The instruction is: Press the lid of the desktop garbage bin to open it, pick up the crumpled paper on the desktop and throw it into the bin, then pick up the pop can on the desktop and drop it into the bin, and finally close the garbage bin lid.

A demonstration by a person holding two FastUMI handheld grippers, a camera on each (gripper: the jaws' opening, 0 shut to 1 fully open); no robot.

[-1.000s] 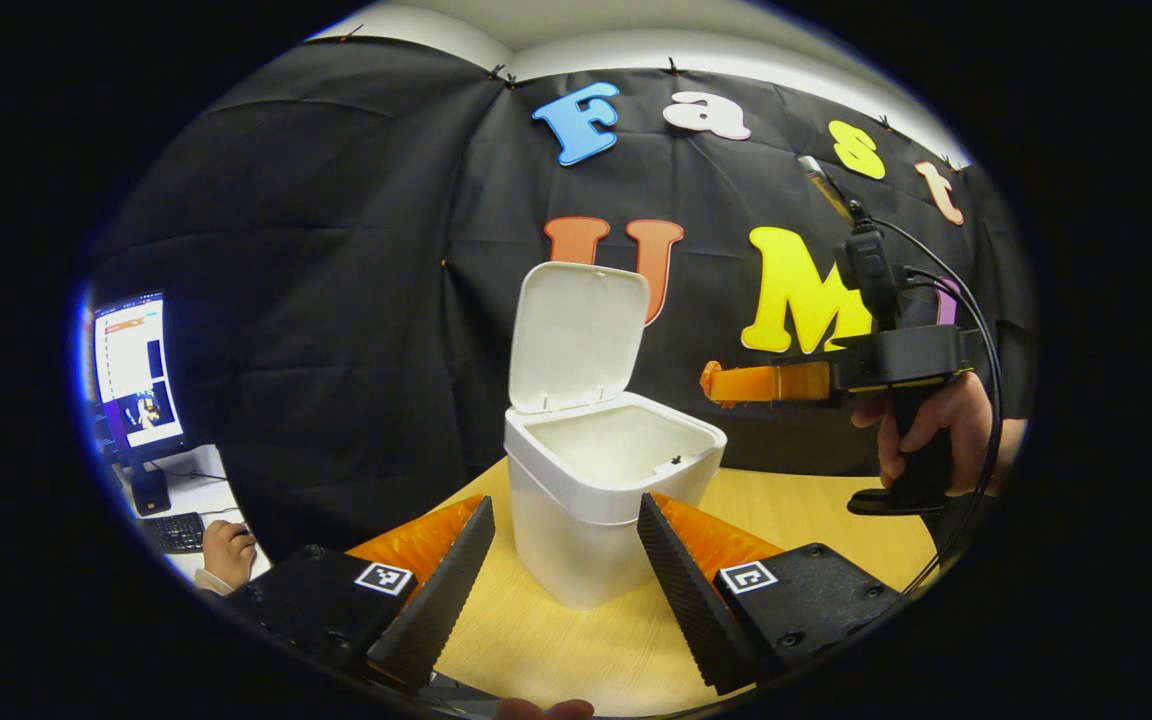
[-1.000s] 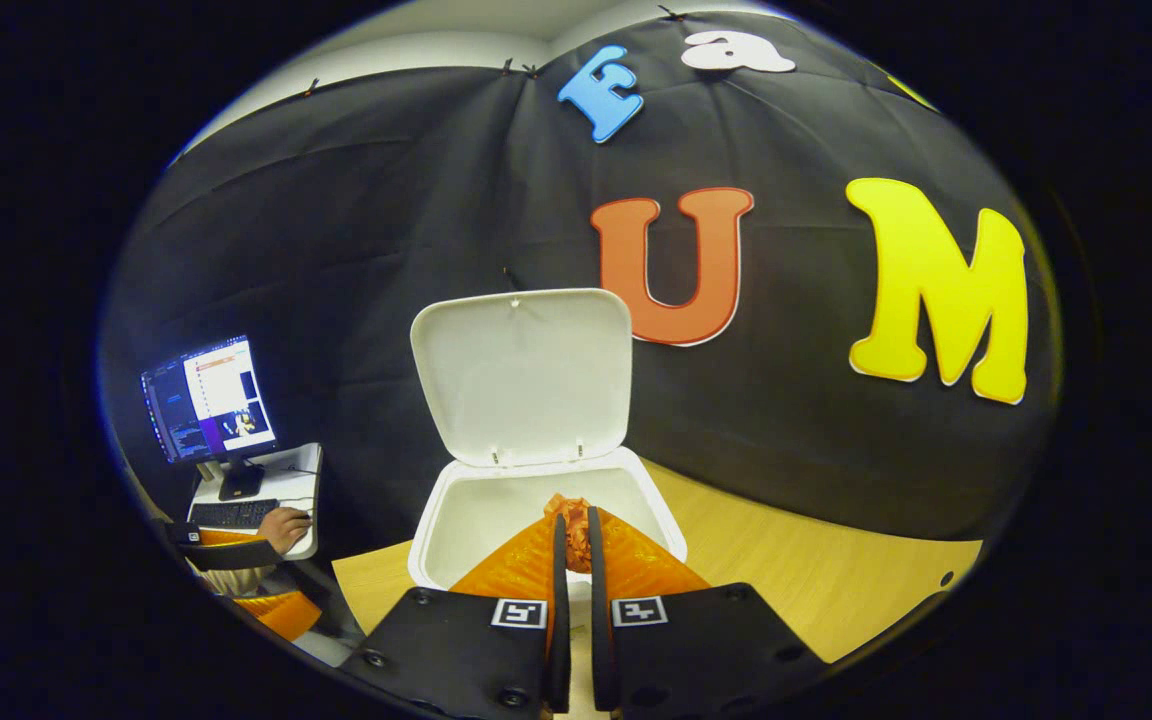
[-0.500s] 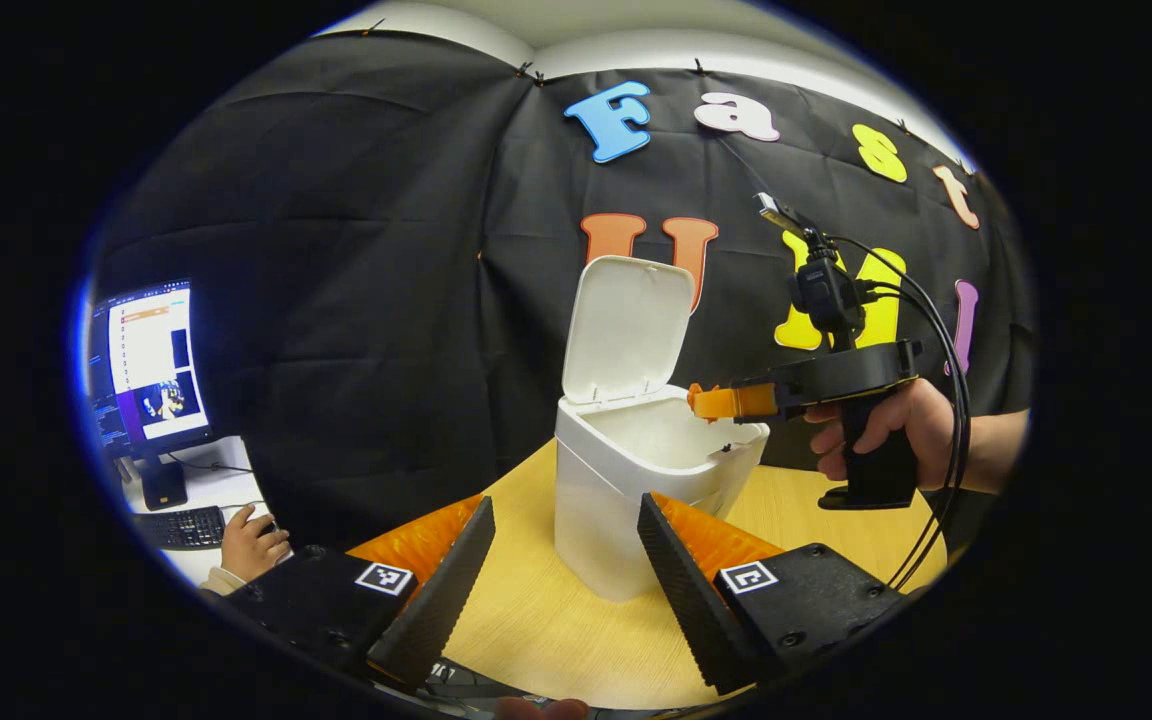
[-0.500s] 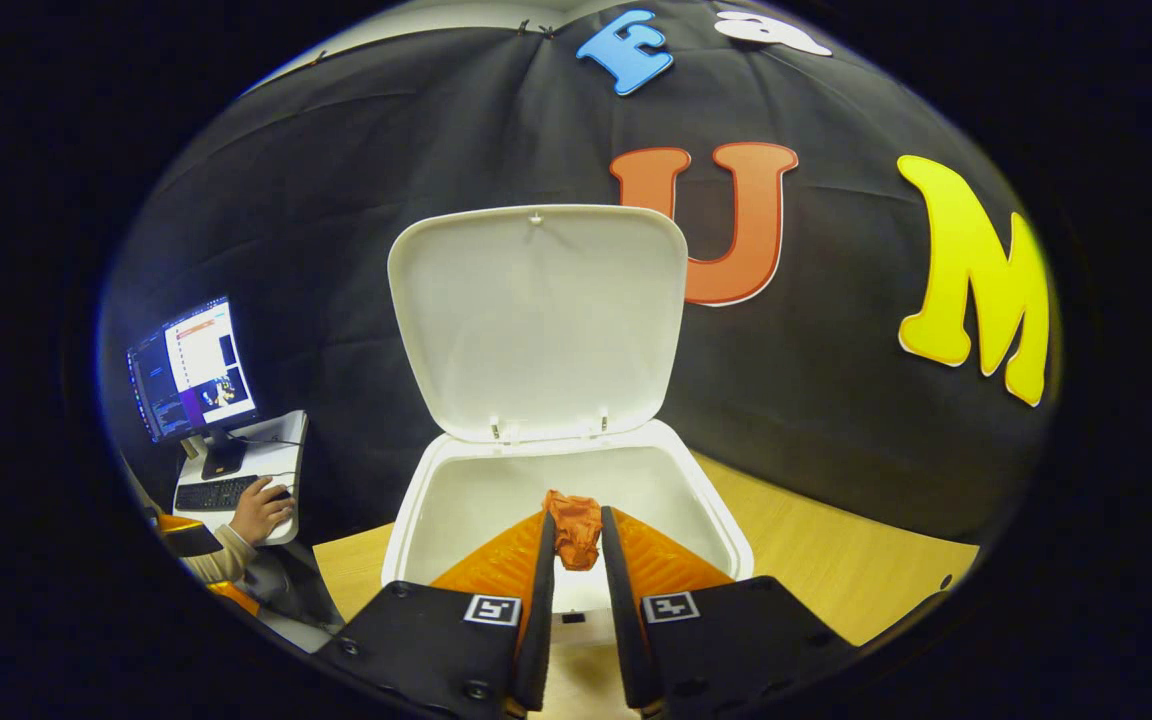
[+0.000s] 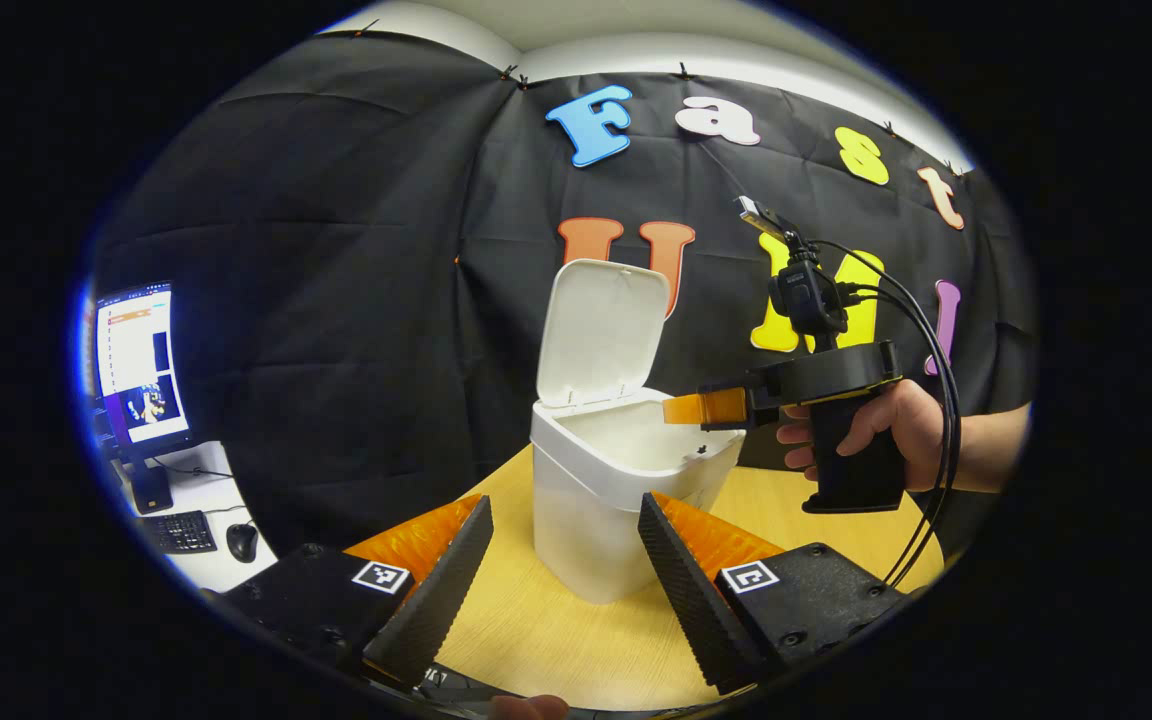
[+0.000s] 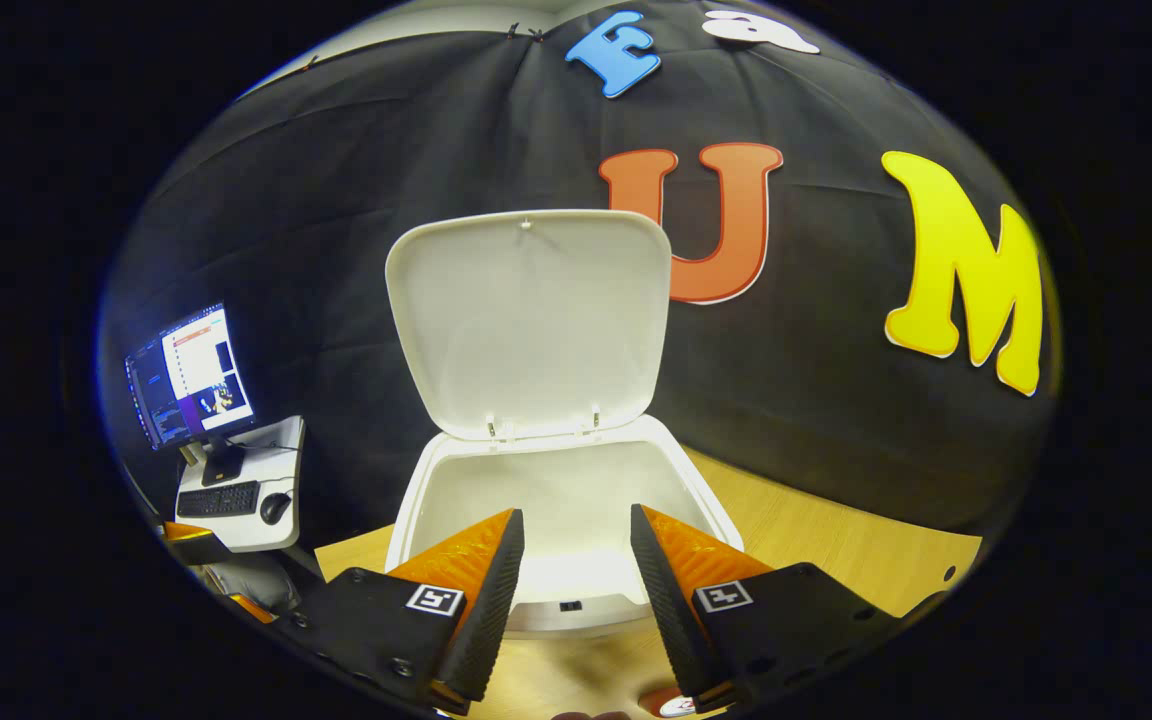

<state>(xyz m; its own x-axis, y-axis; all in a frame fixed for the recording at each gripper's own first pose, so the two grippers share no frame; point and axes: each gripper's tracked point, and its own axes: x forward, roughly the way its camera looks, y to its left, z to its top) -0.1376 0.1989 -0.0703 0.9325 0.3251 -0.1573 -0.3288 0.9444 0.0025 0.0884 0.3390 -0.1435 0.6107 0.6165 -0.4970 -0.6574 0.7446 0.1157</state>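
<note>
Right gripper [image 6: 566,560] spread, empty, over the open bin [image 6: 576,520]; left gripper [image 5: 561,560] spread too. Risk: fingers clip the upright lid [image 6: 526,320] ahead, tipping the bin.

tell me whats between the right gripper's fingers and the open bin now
Nothing: in the right gripper view the right gripper is open and empty, with just air between it and the bin mouth below its raised lid.

Premises: a recording booth inside a lab or office room. Black cloth [image 5: 356,300] hangs as the booth wall, pinned below a pale ceiling [image 5: 636,30]. A wood-grain tabletop [image 5: 556,640] stands before it. Beside the booth, a small white desk [image 6: 266,500] carries a lit monitor [image 6: 191,375], keyboard [image 6: 219,497] and mouse [image 6: 270,507]
</note>
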